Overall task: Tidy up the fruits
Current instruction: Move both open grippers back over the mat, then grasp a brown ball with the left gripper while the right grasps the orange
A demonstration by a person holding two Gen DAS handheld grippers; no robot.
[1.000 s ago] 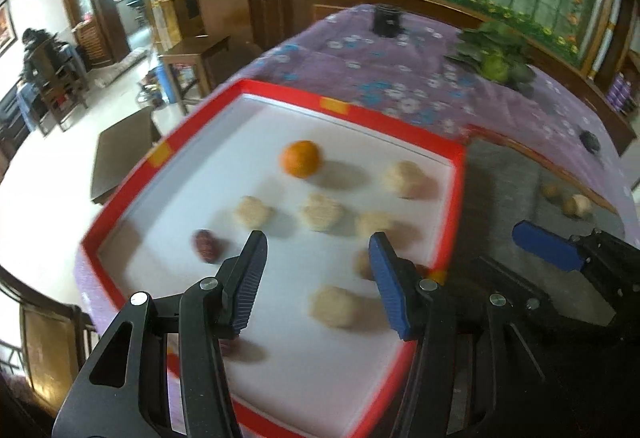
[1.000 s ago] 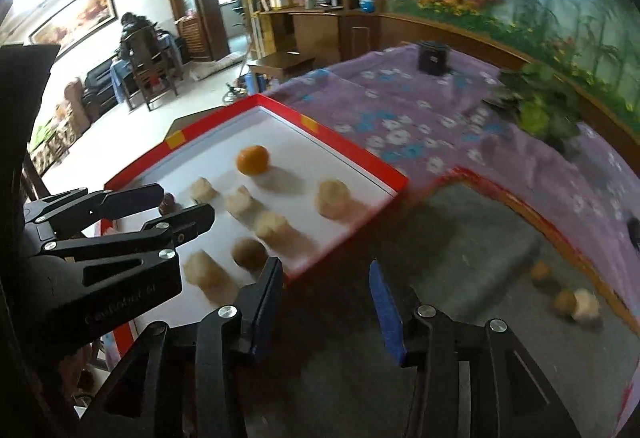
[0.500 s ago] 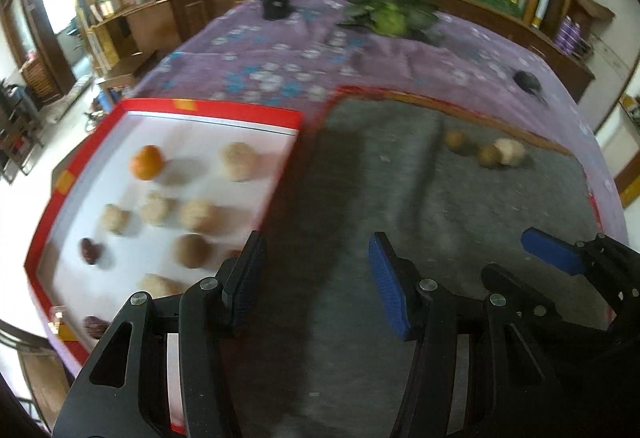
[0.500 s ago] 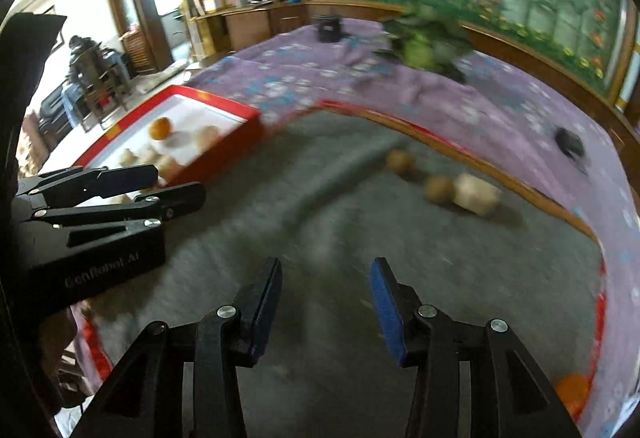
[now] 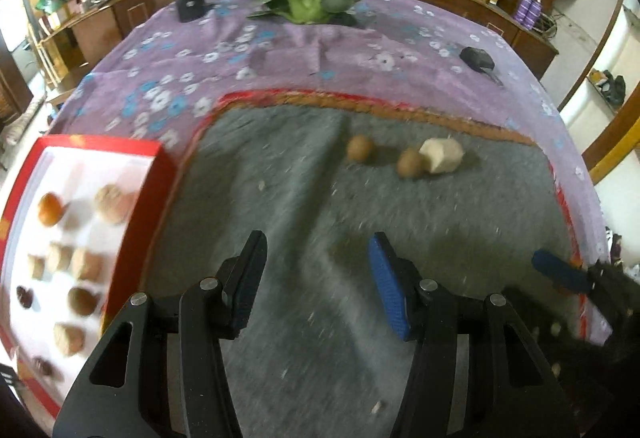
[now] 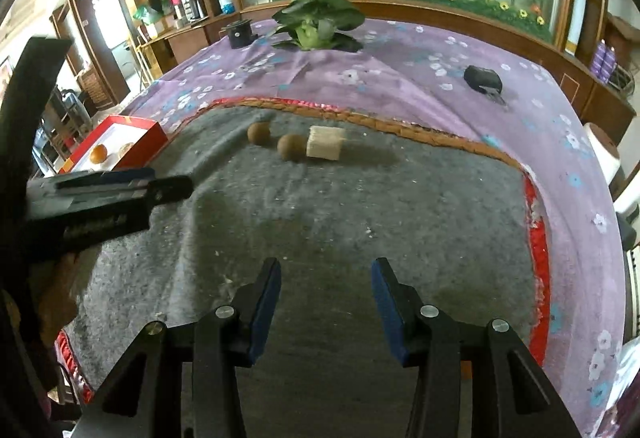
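Fingers of the left gripper (image 5: 316,278) stand parted and empty; the right gripper (image 6: 326,302) is opening, empty. Red tray (image 5: 160,174) holds many fruits; three pieces (image 5: 404,160) wait on the grey mat (image 5: 300,198).

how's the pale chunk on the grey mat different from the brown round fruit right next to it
The pale chunk is cream-white, while the brown round fruit is dull brown. The chunk is blocky with flat cut faces; the fruit is smooth and rounded. The chunk also looks a bit larger than the fruit. Both sit on the grey mat, side by side and about touching, near its far edge, outside the red tray.
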